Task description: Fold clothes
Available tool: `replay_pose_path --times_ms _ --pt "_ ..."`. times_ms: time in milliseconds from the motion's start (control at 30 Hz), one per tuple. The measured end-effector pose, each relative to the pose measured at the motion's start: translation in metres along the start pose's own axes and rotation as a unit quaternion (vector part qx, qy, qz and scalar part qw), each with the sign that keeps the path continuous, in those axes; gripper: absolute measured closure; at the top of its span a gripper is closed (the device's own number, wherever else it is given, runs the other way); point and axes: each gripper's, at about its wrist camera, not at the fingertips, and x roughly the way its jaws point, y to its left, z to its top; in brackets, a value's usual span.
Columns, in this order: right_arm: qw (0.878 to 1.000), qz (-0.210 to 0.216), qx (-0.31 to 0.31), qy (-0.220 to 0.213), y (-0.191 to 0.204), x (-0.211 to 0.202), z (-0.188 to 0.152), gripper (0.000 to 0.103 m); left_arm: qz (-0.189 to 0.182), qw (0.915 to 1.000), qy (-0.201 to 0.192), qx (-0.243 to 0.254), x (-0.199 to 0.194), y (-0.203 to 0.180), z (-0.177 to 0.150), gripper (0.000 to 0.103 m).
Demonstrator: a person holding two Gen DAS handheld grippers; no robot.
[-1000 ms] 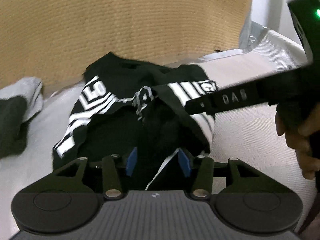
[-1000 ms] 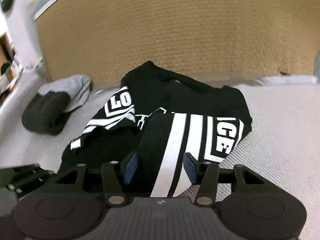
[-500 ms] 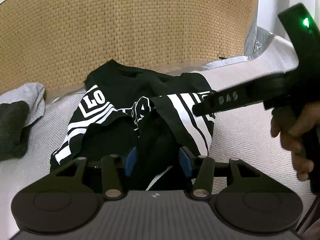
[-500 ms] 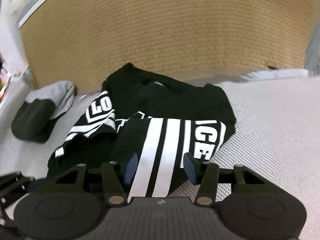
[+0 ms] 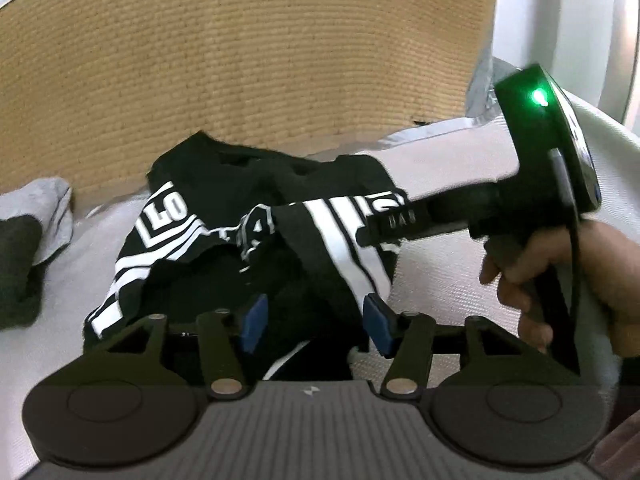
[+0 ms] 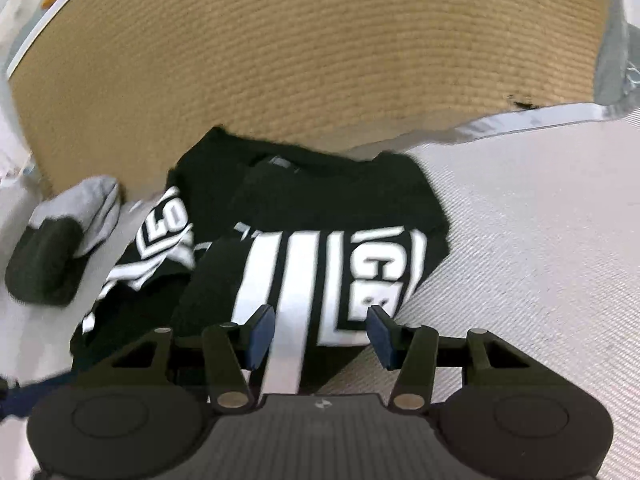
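Observation:
A black shirt with white stripes and letters [image 5: 256, 224] lies crumpled on a pale ribbed mattress [image 5: 436, 272]; it also shows in the right wrist view [image 6: 320, 216]. My left gripper [image 5: 316, 322] is open, hovering over the shirt's near black fold, with cloth showing between the blue pads. My right gripper [image 6: 320, 332] is open over the striped near edge. The right gripper's body [image 5: 532, 192] and the hand that holds it show at the right of the left wrist view.
A woven tan headboard [image 5: 240, 64] stands right behind the shirt. A grey and dark folded garment [image 6: 60, 240] lies to the left, also in the left wrist view [image 5: 28, 240]. A grey pillow corner [image 6: 616, 56] sits at the far right.
Both grippers have drawn back and risen a little from the shirt. The right gripper's body has swung further right in the left view. Both stay open.

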Motion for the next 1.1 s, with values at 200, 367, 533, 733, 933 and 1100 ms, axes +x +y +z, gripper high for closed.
replay_pose_path --times_ms 200,367,533,733,933,1100 --pt "0.999 -0.006 0.045 -0.013 -0.024 -0.003 0.011 0.048 0.012 0.9985 0.027 0.047 0.038 -0.022 -0.003 0.026" --pt "0.999 0.002 0.05 -0.006 -0.029 0.001 0.01 0.048 0.033 0.9973 0.04 0.052 0.069 -0.024 -0.003 0.015" --pt "0.999 0.009 0.048 -0.004 -0.029 0.003 0.011 0.048 0.005 0.9976 0.048 0.051 0.096 -0.018 0.001 0.022" --pt "0.999 0.012 0.051 -0.011 -0.032 0.002 0.014 0.048 -0.016 0.9987 0.044 0.019 0.099 -0.003 0.016 0.07" --pt "0.998 0.016 0.052 -0.006 -0.032 0.003 0.014 0.048 -0.061 0.9946 -0.013 -0.083 0.076 0.045 0.023 0.073" --pt "0.999 0.022 0.044 0.005 -0.027 0.007 0.011 0.048 -0.092 0.9757 -0.013 -0.198 0.074 0.099 0.018 0.07"
